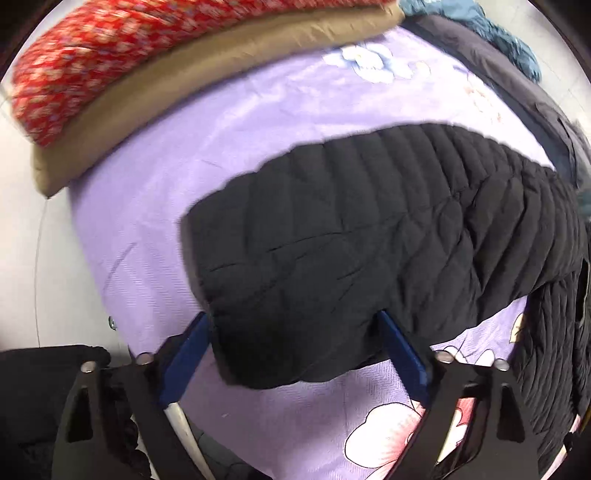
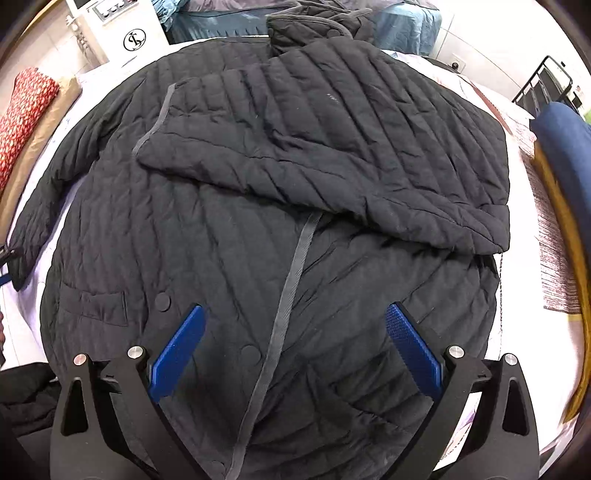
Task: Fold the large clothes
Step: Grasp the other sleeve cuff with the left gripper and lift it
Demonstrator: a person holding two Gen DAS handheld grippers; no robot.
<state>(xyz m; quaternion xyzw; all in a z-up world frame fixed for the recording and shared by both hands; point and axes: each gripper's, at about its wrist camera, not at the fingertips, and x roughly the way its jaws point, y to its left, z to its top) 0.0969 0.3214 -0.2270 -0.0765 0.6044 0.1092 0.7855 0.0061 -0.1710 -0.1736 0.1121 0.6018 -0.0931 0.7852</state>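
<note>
While I hold both tools pointing down over the bed, my left gripper (image 1: pixel 295 347) straddles the cuff end of one sleeve (image 1: pixel 369 229) of the black quilted coat (image 2: pixel 258 229); the blue pads (image 1: pixel 184 354) stand at either side of the cuff, and I cannot tell whether they press it; my right gripper (image 2: pixel 295 350) hangs released above the coat's lower front, nothing between its fingers.

One coat lies spread across the middle of the lilac flowered bedspread (image 1: pixel 147 221), collar toward the far edge; its other sleeve (image 2: pixel 314 147) is folded across the chest, while the sleeve by my left tool stretches out to the bed's left side; one grey placket strip (image 2: pixel 291 280) runs down the front; two round snaps (image 2: pixel 162 301) show near it, and one flap pocket (image 2: pixel 103 299) sits at the near left.

Along the left edge lie two folded pieces stacked, one red patterned (image 1: pixel 110 55) over one tan (image 1: pixel 184 99); at the right edge, one navy piece (image 2: pixel 565 140) over a yellow one.

Beyond the far left corner stands one white box (image 2: pixel 129 33) with a round black emblem whose letters I cannot read.
</note>
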